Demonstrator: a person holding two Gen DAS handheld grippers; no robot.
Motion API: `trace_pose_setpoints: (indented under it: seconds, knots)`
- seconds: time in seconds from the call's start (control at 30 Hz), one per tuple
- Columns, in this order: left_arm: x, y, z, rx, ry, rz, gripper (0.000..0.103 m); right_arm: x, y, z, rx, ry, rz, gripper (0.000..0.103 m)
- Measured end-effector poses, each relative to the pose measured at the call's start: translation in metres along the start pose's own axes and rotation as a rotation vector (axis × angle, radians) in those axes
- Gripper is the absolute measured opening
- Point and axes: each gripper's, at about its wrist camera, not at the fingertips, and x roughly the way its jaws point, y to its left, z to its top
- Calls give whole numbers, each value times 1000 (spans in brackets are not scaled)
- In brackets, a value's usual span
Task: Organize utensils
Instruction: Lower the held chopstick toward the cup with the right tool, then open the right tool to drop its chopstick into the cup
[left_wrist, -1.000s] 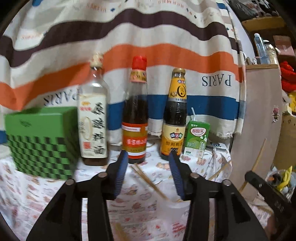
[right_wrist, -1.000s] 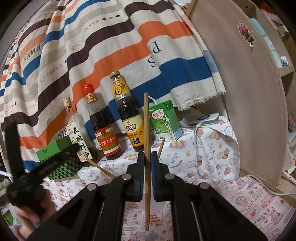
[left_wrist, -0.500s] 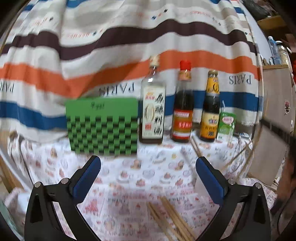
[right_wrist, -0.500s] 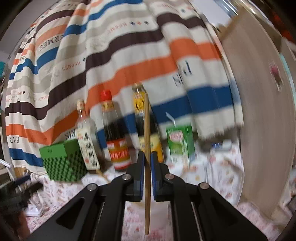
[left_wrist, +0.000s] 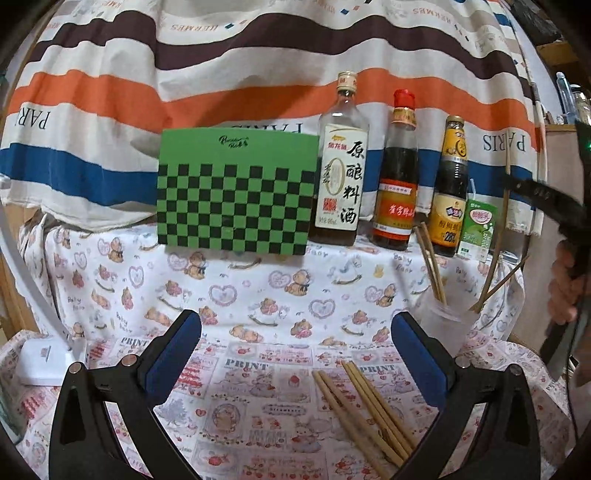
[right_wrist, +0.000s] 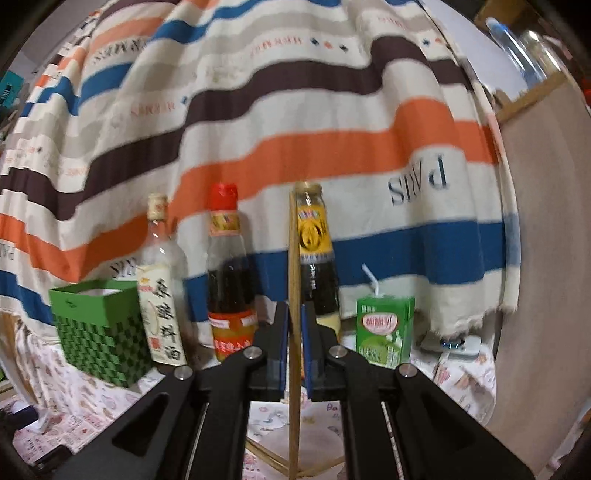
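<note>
Striped cloth is hanging behind a table (left_wrist: 258, 295) covered in a baby-print sheet, where a green checkered box (left_wrist: 236, 192) is standing in line with three sauce bottles (left_wrist: 397, 177) and a green drink carton (left_wrist: 478, 230).

You are holding one wooden chopstick (right_wrist: 293, 295) in your right gripper (right_wrist: 294, 345), jaws pinched nearly closed on it a little below its middle. It is standing upright, long axis vertical, its lower end hanging over the frosted cup (left_wrist: 441, 325) in front of the carton. That cup is already holding several chopsticks, which are leaning at angles.

Your left gripper (left_wrist: 295, 354) is standing wide open with nothing between its pads, hovering above the loose chopsticks (left_wrist: 365, 402) lying flat on the sheet in front of the cup. Their long axes are running from near the cup's base toward you, slanting rightward.

These sticks look light, stiff and thin, and probably a little slick, so they are likely to roll or pivot in a loose pinch. Taking one near its middle, pads across the shaft, seems best.
</note>
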Motion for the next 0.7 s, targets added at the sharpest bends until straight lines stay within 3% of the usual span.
trace_pose_setpoints:
  seconds: [0.2, 0.4, 0.7]
  knots:
    - [-7, 2, 0, 21, -34, 57, 102, 13, -4, -3, 27, -15, -35, 6]
    - [-1, 3, -2, 12, -5, 62, 102, 18, -2, 9, 15, -46, -36, 6]
    - [3, 15, 0, -37, 12, 83, 102, 35, -2, -33, 9, 117, -19, 6]
